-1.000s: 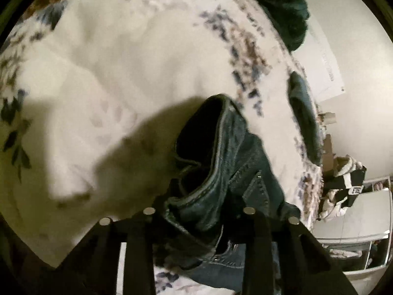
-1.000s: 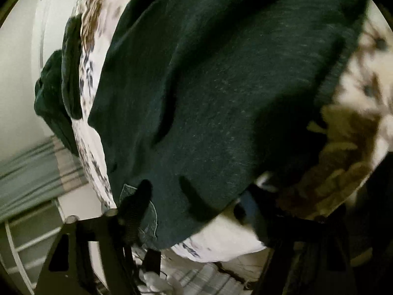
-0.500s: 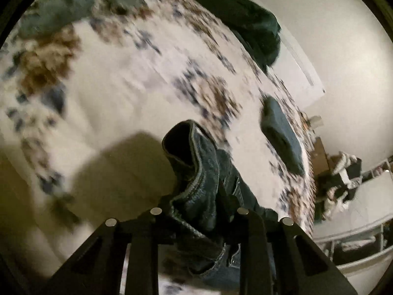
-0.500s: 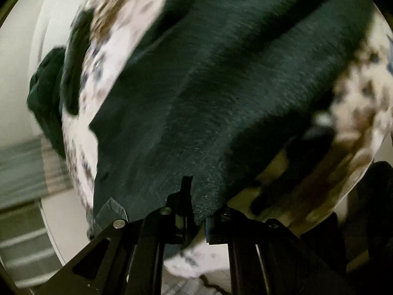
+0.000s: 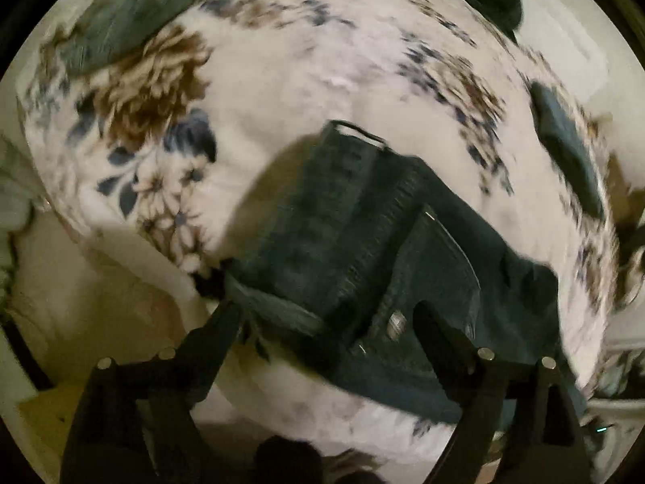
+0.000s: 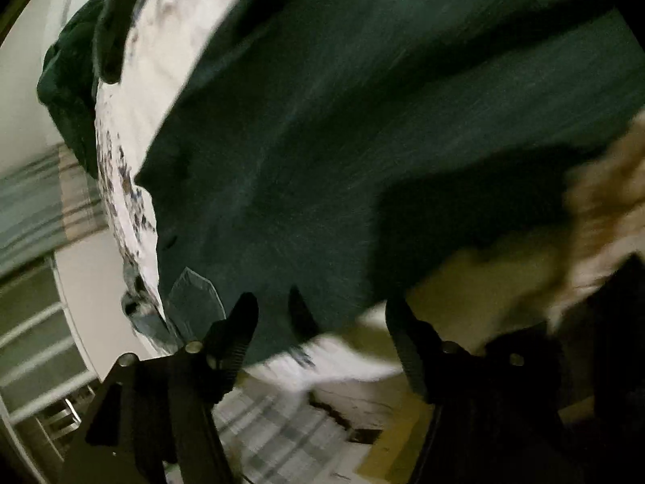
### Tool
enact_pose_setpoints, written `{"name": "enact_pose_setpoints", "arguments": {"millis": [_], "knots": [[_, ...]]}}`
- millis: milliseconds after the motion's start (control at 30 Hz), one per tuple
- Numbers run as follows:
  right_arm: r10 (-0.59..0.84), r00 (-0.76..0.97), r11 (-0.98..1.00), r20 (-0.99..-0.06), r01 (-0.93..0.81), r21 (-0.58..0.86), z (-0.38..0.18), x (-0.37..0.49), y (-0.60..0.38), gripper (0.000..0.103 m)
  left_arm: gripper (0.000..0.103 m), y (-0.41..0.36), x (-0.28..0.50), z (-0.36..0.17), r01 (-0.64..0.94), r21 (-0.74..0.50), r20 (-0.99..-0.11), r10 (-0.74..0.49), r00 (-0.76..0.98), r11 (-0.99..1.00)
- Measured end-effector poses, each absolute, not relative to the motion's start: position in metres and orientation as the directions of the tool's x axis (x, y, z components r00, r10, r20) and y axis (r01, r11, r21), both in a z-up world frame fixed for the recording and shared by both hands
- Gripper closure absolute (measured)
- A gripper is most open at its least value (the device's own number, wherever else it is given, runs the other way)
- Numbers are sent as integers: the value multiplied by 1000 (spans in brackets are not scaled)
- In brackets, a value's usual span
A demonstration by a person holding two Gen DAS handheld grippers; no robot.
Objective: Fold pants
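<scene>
The dark blue denim pants [image 5: 363, 242] lie on a white fleece blanket printed with brown and blue flowers [image 5: 282, 72], bunched near the blanket's edge. In the left wrist view they fill the centre, with the open waistband at about twelve o'clock of the heap and a stitched pocket with a rivet toward four o'clock. In the right wrist view the same dark cloth [image 6: 363, 121] spreads flat across most of the picture, its lower edge reaching the blanket's border at six o'clock.

The left gripper [image 5: 326, 314] hangs over the waist end with its jaws opening; the denim lies below and between the fingers, but the pads are clear of it. The right gripper [image 6: 318, 314] likewise has its jaws opening, spread over the hem edge of the cloth and pinching nothing.

Judging by how it lies, one fold or laying-down looks just released: the cloth seems doubled at the waist end yet is still long and rumpled. Smoothing and at least one more fold across the length appear to remain.

Further out, a folded dark green garment [image 5: 564, 153] rests at three o'clock on the blanket, another greyish one [image 5: 129, 20] at ten o'clock, and a dark green pile [image 6: 68, 80] sits past the bed's far side.
</scene>
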State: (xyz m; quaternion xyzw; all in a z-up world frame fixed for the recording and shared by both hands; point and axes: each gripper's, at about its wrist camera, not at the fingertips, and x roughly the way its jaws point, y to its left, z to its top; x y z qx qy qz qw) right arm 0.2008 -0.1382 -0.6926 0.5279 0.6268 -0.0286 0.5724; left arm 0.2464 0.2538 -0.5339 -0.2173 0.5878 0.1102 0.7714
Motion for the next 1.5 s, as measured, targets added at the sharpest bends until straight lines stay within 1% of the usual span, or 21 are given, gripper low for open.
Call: {"name": "enact_pose_setpoints", "arguments": {"millis": [100,167,233,267,333,400,467,533,667,733,767,800,1000,1033,1067,1233,1333,1400,1433,1467,1500], "knots": [[553,250,449,-794,714,538,-666,181,-195,34,15,213,247,-516,-372,-145,-960,-40,276,917],[466,299,425,-832,750,507,-648,163,-246,34,15,173,251,-504,-328,-118,-958,-21,285,937],[376,340,388,-862,787,480,-635,145,-297,34,15,130,258,-499,-268,-116,-954,-33,297,956],[306,361,364,-881,810,459,-627,134,-331,34,15,108,262,-499,-236,-120,-954,-47,297,964],[169,383,331,-908,846,419,-614,115,-395,34,15,55,271,-508,-179,-137,-959,-85,272,974],[69,381,309,-922,870,383,-606,100,-452,34,15,9,276,-521,-141,-161,-961,-123,247,977],[-6,365,299,-931,889,347,-604,89,-506,34,15,-37,280,-539,-99,-172,-966,-148,212,980],[-45,370,299,-928,891,340,-601,81,-552,34,15,-77,282,-560,-62,-163,-973,-150,176,985],[-75,366,330,-928,887,323,-600,86,-625,35,15,-127,289,-599,-13,-111,-988,-109,108,994],[-70,351,359,-934,882,304,-608,99,-640,42,12,-136,292,-618,-2,-59,-995,-59,79,998],[-58,328,378,-943,882,283,-615,104,-647,42,4,-138,292,-619,4,-53,-994,-54,94,999],[-40,314,392,-949,878,274,-622,106,-653,42,3,-140,293,-620,6,-48,-994,-48,102,999],[10,236,479,-972,852,212,-661,139,-652,42,2,-145,295,-620,8,-40,-994,-41,103,999],[-9,214,478,-977,859,184,-662,141,-650,45,2,-145,295,-620,6,-40,-994,-40,102,999],[-18,232,459,-972,866,198,-659,141,-649,45,2,-146,295,-619,-9,-17,-995,-16,100,1000],[-20,315,399,-949,873,281,-655,131,-644,46,0,-145,291,-624,-24,-23,-994,-20,110,999],[65,307,359,-950,881,309,-680,130,-648,46,0,-145,290,-626,-30,-31,-992,-27,121,999],[13,311,351,-950,888,296,-671,127,-648,47,0,-144,289,-627,-35,-33,-992,-28,122,999],[-39,328,360,-944,886,293,-659,125,-646,47,0,-144,289,-627,-37,-33,-992,-28,121,999],[-101,384,377,-918,869,321,-639,122,-643,47,0,-145,289,-628,-41,-33,-992,-28,120,999],[-126,427,400,-896,848,348,-627,120,-639,47,0,-145,288,-628,-43,-34,-992,-28,120,999]]}}
